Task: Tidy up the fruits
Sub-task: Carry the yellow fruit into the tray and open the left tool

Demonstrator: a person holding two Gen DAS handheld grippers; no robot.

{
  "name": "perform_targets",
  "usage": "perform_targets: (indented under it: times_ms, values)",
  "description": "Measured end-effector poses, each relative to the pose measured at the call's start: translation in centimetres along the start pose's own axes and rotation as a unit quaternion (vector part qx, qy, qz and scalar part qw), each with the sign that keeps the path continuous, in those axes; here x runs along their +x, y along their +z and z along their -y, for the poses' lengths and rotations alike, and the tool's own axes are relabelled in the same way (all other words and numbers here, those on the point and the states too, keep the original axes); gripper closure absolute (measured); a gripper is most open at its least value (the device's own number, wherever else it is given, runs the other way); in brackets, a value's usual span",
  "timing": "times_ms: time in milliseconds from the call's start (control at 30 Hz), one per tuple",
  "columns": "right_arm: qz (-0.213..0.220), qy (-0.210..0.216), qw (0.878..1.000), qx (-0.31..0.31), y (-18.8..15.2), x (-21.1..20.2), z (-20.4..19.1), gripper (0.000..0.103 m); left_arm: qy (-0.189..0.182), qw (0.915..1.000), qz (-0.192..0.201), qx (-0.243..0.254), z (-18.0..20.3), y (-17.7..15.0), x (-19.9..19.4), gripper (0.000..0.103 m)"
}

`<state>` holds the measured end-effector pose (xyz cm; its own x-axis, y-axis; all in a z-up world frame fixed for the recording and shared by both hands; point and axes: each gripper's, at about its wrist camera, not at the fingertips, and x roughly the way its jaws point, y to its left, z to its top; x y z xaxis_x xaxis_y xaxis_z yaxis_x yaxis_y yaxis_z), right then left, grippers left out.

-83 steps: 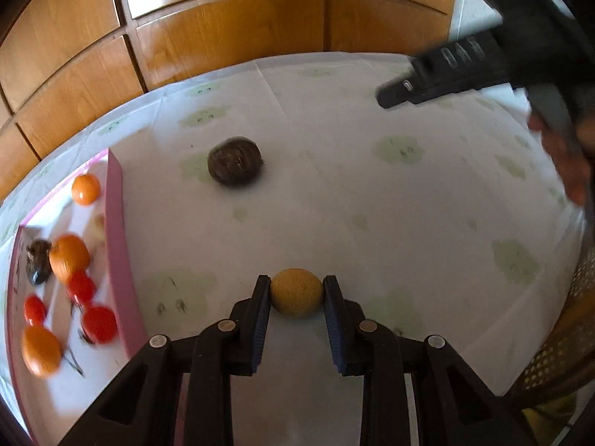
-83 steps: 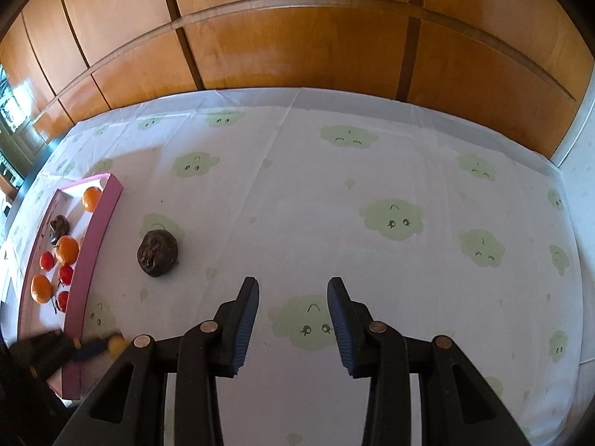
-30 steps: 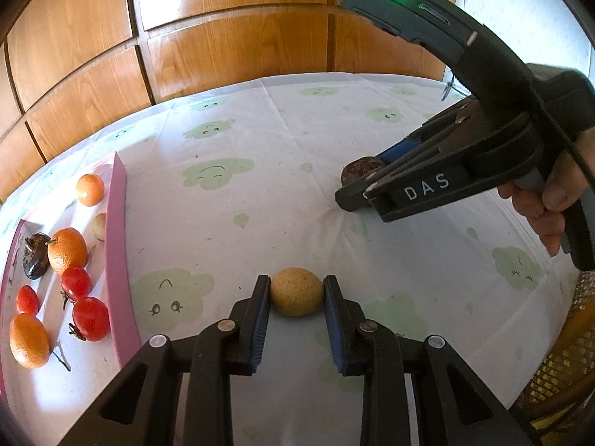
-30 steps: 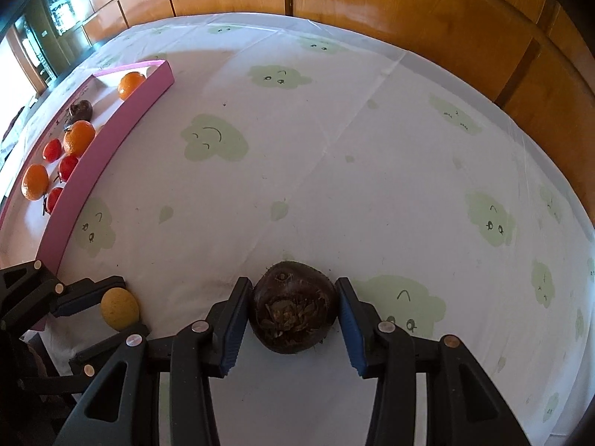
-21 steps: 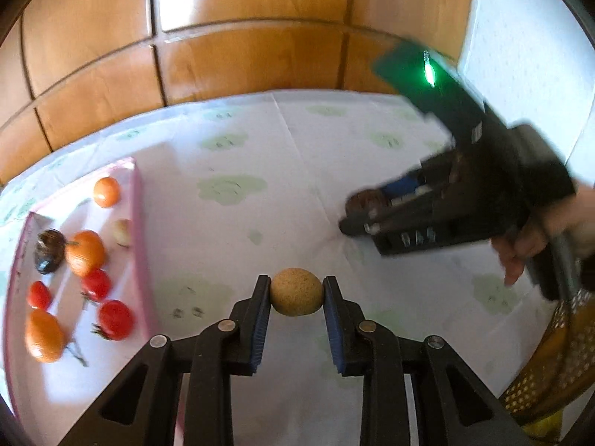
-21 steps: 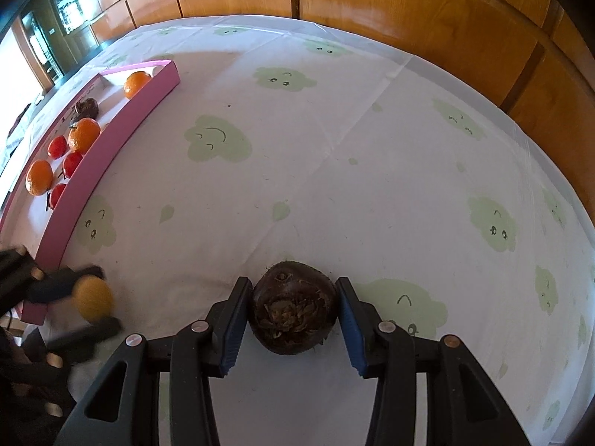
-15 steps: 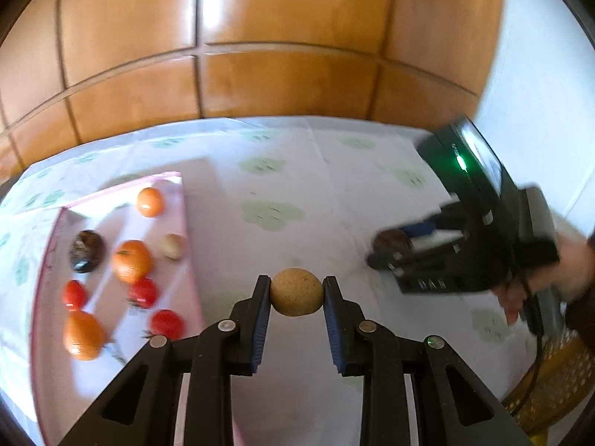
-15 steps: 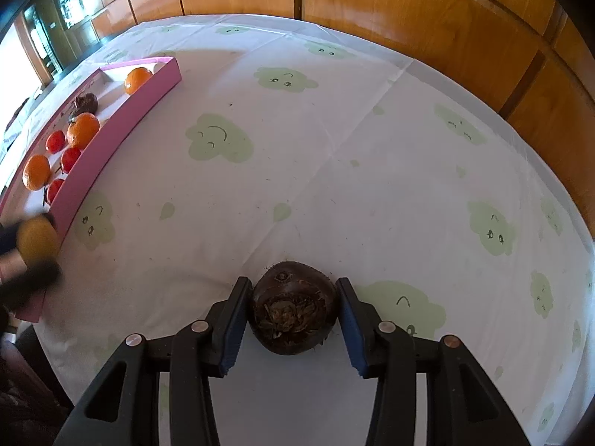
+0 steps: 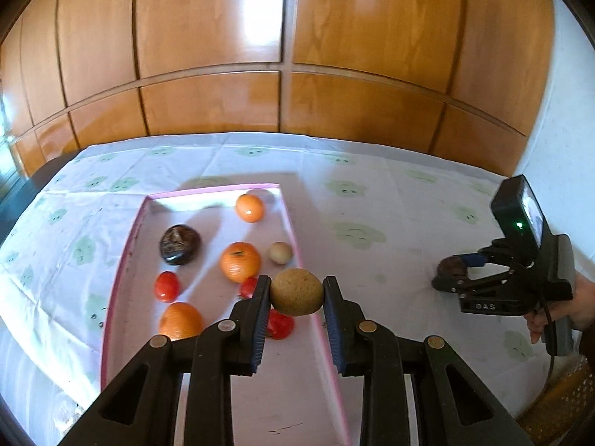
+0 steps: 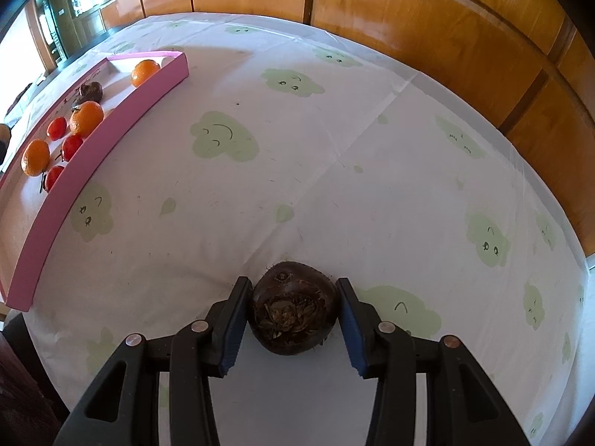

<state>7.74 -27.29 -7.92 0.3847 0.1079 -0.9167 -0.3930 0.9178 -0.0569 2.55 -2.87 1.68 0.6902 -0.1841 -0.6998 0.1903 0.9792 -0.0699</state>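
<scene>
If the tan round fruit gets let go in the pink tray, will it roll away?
Probably a bit. The tan round fruit, gripped by the left gripper, looks smooth and nearly ball-shaped, so it would likely roll. The pink tray has raised walls that should stop it, though it might bump a tomato. It keeps its shape under the squeeze, so it seems firm.

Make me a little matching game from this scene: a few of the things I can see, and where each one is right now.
Things:
1. tan round fruit
2. dark brown fruit
3. tomato
4. pink tray

Places:
A. inside the tray
B. on the cloud-print tablecloth
C. between the left gripper fingers
D. between the right gripper fingers

Pairs: 1-C, 2-D, 3-A, 4-B
</scene>
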Motion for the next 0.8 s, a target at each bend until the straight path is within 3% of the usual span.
perform_targets:
  times_ms: [800]
  values:
    - [0.003, -0.002, 1.000, -0.009, -0.2, -0.3, -0.3, 0.057, 0.031, 0.9986, -0.021, -0.038, -4.0, -1.2, 0.8, 0.075]
